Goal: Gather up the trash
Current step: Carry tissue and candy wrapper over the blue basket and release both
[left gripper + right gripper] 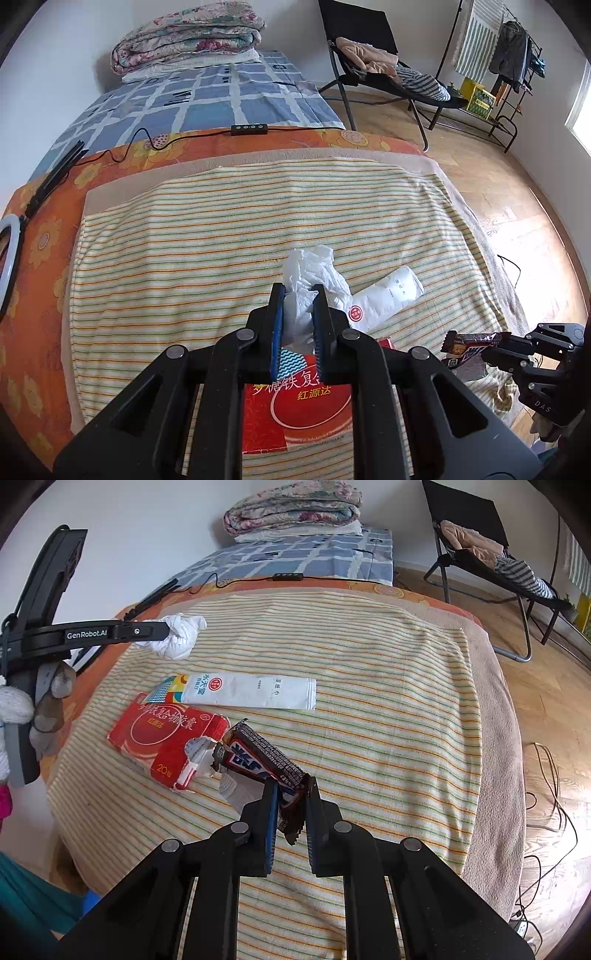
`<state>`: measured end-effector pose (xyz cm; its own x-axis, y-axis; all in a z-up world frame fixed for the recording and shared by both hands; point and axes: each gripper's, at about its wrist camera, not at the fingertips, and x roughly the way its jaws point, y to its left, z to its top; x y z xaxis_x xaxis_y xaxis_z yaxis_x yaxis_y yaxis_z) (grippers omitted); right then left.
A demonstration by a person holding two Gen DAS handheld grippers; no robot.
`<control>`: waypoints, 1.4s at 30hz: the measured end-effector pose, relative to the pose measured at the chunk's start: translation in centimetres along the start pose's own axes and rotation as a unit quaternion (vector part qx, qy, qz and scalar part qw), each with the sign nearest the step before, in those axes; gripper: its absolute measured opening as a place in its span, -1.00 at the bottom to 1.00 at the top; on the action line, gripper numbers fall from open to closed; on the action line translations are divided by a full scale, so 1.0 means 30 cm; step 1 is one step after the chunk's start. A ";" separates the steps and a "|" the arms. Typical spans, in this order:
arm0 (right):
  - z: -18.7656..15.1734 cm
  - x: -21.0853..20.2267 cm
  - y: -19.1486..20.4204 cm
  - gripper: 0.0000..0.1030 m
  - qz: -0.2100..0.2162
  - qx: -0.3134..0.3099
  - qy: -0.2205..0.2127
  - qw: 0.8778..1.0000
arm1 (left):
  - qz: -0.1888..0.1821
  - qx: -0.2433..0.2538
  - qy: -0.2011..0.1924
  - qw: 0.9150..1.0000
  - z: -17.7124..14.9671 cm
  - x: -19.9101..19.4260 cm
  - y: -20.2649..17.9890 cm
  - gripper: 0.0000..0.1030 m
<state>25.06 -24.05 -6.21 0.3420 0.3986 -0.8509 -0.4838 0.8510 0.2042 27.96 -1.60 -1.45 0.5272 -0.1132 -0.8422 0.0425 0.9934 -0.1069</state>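
A: Start close in. What has the right gripper got?

B: Its fingers are clamped on one end of a dark candy wrapper, which sticks up and away from the jaws, lifted clear of the striped cloth. From the left wrist camera the same wrapper pokes out of that gripper at the right edge.

A: And the left gripper?

B: Pinched onto a crumpled white tissue — the wad bulges out past the blue pads. In the right wrist view the tissue hangs off the fingertips above the cloth's far left part.

A: What lies on the cloth?

B: A red box, torn open at its near end, flat on the cloth just left of the held wrapper. Just behind it lies a long white sachet, its printed end touching the box's far edge.

A: Farther back?

B: The cloth sits on an orange flowered cover; a black cable with an inline control runs across it. Beyond that is a blue checked sheet with a folded quilt at the wall — and a black folding chair holding clothes on the wooden floor.
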 end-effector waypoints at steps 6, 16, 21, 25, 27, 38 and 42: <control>-0.033 -0.098 0.072 -0.77 -0.001 -0.006 -0.012 1.000 | -0.007 0.008 -0.008 1.000 -0.094 -0.141 -0.006 -0.76; -0.180 -0.242 0.251 -0.77 0.018 -0.034 -0.016 0.999 | -0.022 0.017 -0.010 1.000 -0.323 -0.370 -0.024 -0.76; -0.275 -0.285 0.335 -0.77 0.025 -0.050 -0.010 0.998 | -0.018 0.035 -0.010 0.999 -0.449 -0.458 -0.045 -0.76; -0.352 -0.303 0.387 -0.77 0.032 -0.057 -0.002 0.998 | -0.020 0.042 -0.008 0.999 -0.548 -0.509 -0.060 -0.76; -0.387 -0.307 0.409 -0.77 0.031 -0.061 0.002 0.998 | -0.019 0.047 -0.006 0.999 -0.598 -0.522 -0.070 -0.76; -0.561 -0.263 0.464 -0.77 0.028 -0.058 0.040 0.997 | -0.038 0.053 0.048 0.997 -0.862 -0.477 -0.112 -0.76; -0.605 -0.240 0.474 -0.77 0.026 -0.056 0.055 0.997 | -0.041 0.049 0.070 0.996 -0.923 -0.443 -0.113 -0.76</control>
<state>1.09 -21.01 -5.97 0.2279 0.3958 -0.8896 -0.5868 0.7849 0.1989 -2.70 -4.02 -4.54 0.3955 -0.1883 -0.8989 0.1668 0.9772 -0.1313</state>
